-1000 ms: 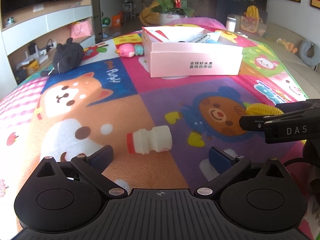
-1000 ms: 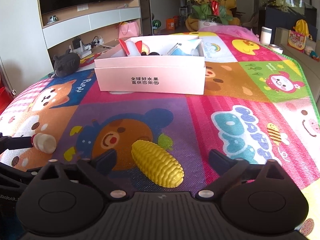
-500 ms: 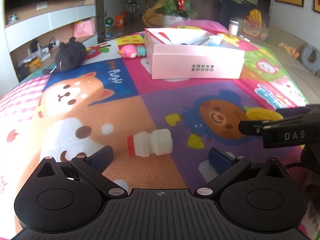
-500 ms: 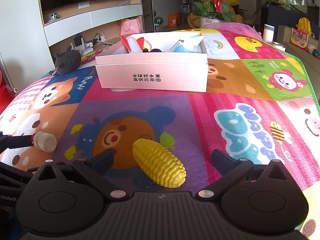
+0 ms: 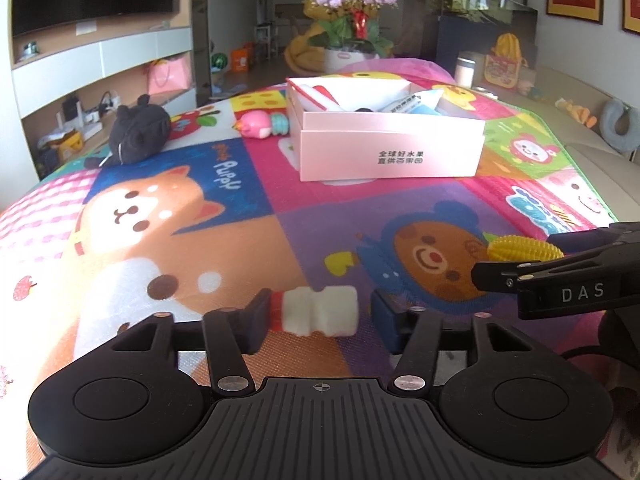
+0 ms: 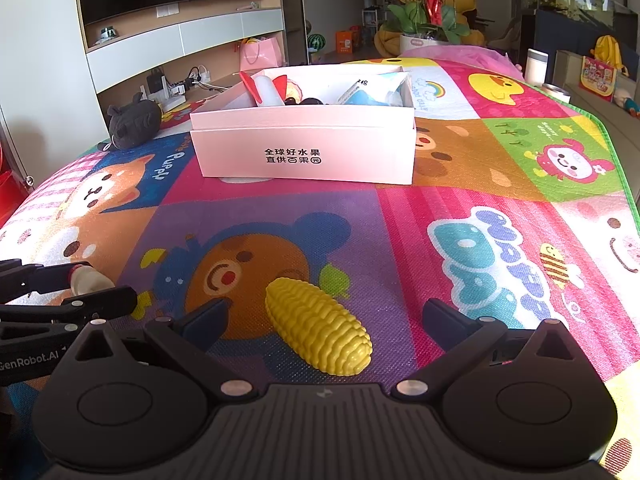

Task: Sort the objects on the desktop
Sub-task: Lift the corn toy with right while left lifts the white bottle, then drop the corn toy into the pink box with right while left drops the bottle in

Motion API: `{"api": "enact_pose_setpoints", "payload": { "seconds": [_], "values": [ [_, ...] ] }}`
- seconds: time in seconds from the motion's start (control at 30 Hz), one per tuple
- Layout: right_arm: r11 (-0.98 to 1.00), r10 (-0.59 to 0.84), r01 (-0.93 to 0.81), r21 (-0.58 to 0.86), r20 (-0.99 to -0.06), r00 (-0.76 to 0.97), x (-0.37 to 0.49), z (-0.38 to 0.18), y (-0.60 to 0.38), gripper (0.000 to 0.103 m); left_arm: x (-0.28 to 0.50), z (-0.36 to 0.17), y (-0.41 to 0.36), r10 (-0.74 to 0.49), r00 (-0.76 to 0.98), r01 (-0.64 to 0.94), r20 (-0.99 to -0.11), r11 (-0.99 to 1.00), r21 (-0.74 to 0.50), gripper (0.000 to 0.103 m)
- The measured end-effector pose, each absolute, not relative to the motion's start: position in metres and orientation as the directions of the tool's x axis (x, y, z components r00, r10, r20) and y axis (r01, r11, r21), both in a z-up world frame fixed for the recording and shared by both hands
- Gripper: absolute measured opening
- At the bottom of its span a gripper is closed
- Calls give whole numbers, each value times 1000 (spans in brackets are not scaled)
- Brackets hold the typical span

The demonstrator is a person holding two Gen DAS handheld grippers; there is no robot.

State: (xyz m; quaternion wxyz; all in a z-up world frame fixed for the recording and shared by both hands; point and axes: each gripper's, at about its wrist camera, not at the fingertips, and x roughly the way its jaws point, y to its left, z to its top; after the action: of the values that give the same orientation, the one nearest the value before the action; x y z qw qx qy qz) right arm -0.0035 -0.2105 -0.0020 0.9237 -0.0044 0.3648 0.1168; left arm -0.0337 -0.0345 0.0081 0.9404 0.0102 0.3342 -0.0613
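Left gripper (image 5: 316,314): narrowed around the little white bottle (image 5: 316,311); left finger touches the red cap, right finger has a small gap.
Right gripper (image 6: 324,312): wide open around the yellow corn (image 6: 318,326).
Bottle and corn: near edge of the play mat (image 6: 400,220).
Pink box (image 6: 304,148): farther back, middle of the mat.

Right tongs (image 6: 324,320) spread wide around yellow corn (image 6: 318,328), pink box (image 6: 304,148) beyond
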Motion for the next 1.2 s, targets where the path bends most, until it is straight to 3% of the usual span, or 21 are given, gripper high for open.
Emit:
{"api": "enact_pose_setpoints", "payload": {
  "seconds": [0.17,0.27,0.37,0.4,0.43,0.63,0.77,0.87,0.93,1.0,1.2],
  "values": [
    [974,214,-215,75,-623,753,-13,4,-214,100,-39,10,-30,-127,761,132,-636,991,-40,48],
    [966,227,-255,44,-617,753,-20,6,-210,86,-42,10,-29,-126,760,138,-638,990,-31,48],
    [956,228,-292,10,-653,722,-18,3,-205,61,-44,14,-29,-130,764,146,-632,989,-27,48],
    [952,226,-305,-6,-656,720,-19,6,-204,41,-44,16,-29,-132,767,150,-627,988,-24,48],
    [946,238,-323,-5,-665,708,-19,9,-206,30,-44,18,-29,-135,772,157,-622,987,-20,48],
    [942,274,-335,20,-620,735,-20,49,-232,30,-21,46,-37,-184,811,222,-555,975,1,48],
    [961,205,-269,-56,-508,837,-6,89,-245,30,25,83,-50,-212,881,251,-422,967,37,50],
    [976,151,-202,-82,-414,898,17,116,-246,30,67,94,-58,-225,903,250,-365,968,24,76],
    [982,113,-160,-101,-364,924,36,127,-240,30,80,92,-53,-218,899,226,-380,974,-22,79],
    [983,102,-149,-110,-351,931,58,131,-230,30,74,84,-42,-234,888,233,-397,971,-51,92],
    [963,236,-268,5,-491,839,133,115,-195,34,43,45,8,-135,860,153,-493,988,-5,96]
  ]
}}
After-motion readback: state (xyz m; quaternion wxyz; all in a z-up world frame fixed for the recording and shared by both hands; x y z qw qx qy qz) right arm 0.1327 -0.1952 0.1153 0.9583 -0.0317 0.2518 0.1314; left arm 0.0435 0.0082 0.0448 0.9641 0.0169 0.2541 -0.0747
